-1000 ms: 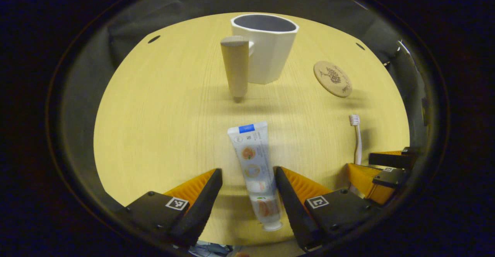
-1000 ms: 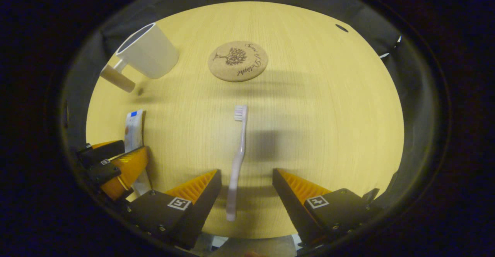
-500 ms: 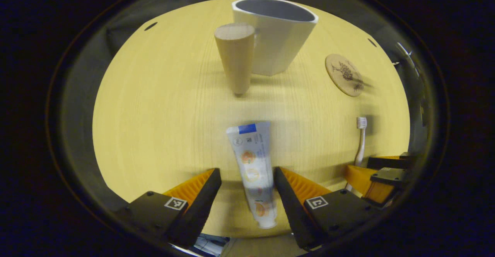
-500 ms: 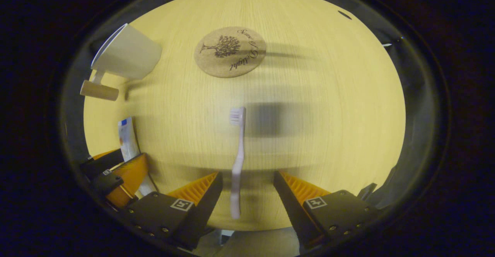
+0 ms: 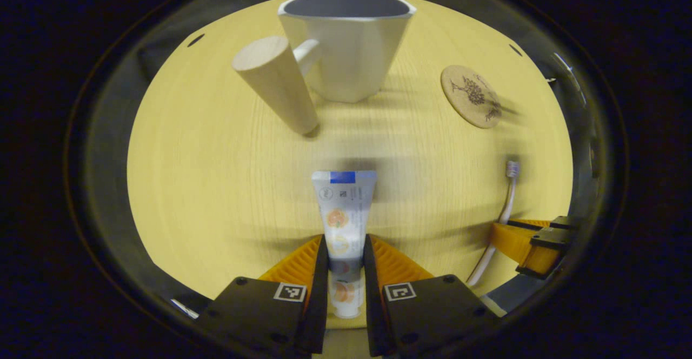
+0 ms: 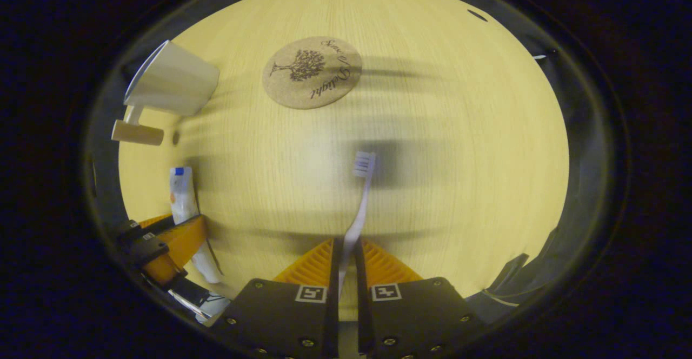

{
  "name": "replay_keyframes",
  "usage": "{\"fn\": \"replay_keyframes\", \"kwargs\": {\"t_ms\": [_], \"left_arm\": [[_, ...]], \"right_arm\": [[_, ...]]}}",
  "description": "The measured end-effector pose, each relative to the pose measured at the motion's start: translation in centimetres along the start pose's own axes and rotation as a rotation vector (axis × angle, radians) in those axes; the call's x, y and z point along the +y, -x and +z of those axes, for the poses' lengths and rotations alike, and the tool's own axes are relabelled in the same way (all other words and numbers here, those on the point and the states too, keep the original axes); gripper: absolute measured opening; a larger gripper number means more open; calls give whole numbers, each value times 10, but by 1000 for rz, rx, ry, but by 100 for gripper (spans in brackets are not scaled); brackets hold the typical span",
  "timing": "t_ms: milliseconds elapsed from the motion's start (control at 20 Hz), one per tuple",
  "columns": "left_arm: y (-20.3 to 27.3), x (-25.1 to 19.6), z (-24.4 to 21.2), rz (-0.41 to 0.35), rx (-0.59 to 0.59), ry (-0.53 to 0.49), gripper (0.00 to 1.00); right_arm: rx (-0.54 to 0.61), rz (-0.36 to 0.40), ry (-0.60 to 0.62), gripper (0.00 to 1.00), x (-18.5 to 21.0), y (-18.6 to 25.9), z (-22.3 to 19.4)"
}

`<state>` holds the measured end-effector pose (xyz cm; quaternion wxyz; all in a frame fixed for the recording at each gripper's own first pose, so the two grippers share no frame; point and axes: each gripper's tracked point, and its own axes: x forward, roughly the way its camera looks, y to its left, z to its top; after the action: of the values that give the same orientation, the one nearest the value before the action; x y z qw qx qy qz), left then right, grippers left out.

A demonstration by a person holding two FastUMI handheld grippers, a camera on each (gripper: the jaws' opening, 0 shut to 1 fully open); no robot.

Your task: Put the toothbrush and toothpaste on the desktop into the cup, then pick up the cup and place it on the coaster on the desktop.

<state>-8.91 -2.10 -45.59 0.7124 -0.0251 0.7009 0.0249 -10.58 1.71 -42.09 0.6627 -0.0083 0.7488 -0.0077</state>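
Observation:
My left gripper is shut on the white toothpaste tube, whose crimped blue end points ahead toward the cup. The white faceted cup with a wooden peg handle stands upright at the far side of the desk. My right gripper is shut on the handle of the white toothbrush; its bristle head points forward. The round cork coaster lies beyond the brush, right of the cup. The right gripper with the toothbrush shows at the lower right of the left gripper view.
The light wooden desktop ends at dark booth cloth all round. Small dark holes mark its far corners. The left gripper with the tube sits at the lower left of the right gripper view.
Both grippers went from open to shut: the left closed on the toothpaste tube, the right on the toothbrush handle. The left gripper also moved nearer the cup.

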Motion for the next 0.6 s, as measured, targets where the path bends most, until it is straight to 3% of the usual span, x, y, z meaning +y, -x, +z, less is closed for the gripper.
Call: {"fn": "replay_keyframes", "kwargs": {"t_ms": [50, 100, 200, 450, 600], "left_arm": [[-2, 0, -3, 3, 1, 11, 34], [0, 0, -3, 5, -19, 9, 30], [2, 0, -2, 8, -37, 18, 22], [6, -4, -11, -9, -14, 37, 21], [32, -10, -8, -21, -53, 37, 21]], "right_arm": [[3, -1, -22, 16, 1, 4, -1], [-8, 6, -21, 3, 1, 4, -1], [-8, 8, -22, 3, 2, 0, -1], [-4, 19, -18, 2, 2, -1, -2], [-11, 16, -12, 3, 1, -1, -1]]}}
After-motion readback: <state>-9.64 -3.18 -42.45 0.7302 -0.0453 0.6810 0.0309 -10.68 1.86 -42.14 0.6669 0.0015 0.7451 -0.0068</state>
